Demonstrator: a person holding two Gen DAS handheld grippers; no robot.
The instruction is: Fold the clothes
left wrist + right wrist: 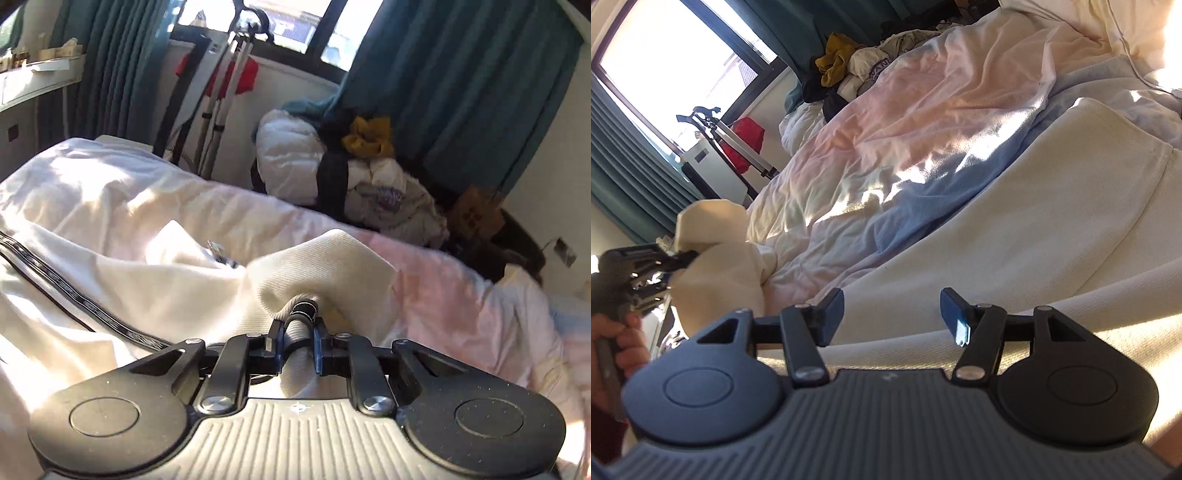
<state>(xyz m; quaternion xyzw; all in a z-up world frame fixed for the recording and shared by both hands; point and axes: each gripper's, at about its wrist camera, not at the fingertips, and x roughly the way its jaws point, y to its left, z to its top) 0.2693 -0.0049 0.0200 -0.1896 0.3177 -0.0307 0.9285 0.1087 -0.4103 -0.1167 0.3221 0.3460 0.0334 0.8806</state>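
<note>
I have the left gripper (295,334) clenched on the cream garment (325,258); right gripper (892,314) jaws released above it on the bed (923,122).

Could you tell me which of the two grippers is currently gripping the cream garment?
The left gripper: its jaws are shut on a bunched fold of the cream garment. The right gripper hovers above the same garment with its jaws wide apart, holding nothing.
</note>
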